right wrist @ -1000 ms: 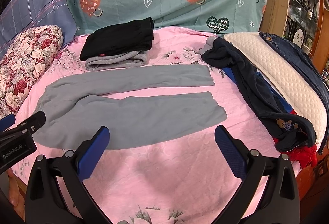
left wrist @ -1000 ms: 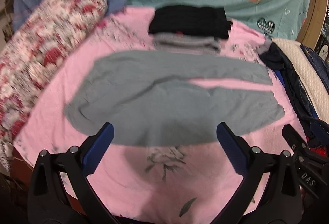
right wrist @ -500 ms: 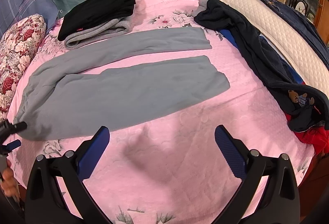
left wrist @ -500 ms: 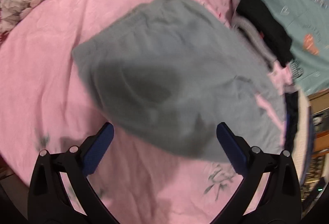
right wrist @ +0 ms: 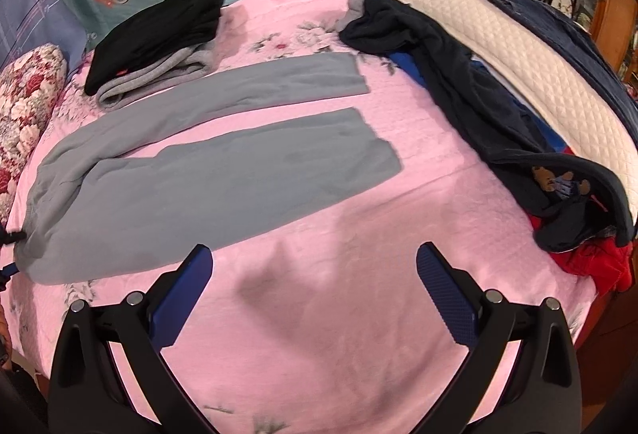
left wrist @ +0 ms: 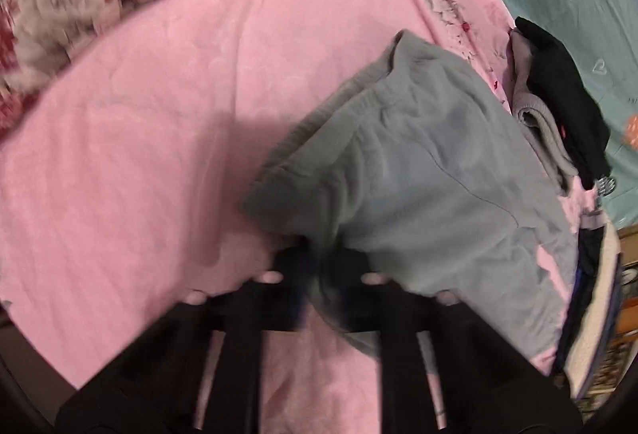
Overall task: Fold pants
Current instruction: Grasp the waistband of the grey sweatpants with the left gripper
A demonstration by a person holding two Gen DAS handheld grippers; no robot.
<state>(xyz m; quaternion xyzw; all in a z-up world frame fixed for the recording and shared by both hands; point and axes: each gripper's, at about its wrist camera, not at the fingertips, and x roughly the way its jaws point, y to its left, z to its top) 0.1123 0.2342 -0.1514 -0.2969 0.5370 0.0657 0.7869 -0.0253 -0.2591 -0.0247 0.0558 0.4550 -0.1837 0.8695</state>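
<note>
Pink bedspread carrying grey pants, legs running lengthwise toward right edge, waistband at left edge | left gripper pinching near waistband corner, fingers pressed together | right gripper hovering spread, touching nothing, near leg's hem lying ahead and right.

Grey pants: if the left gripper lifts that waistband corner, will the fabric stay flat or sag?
The grey pants look soft and fleecy, so probably sag. The left gripper grips one corner only, so the legs likely drag across the pink bedspread.
</note>
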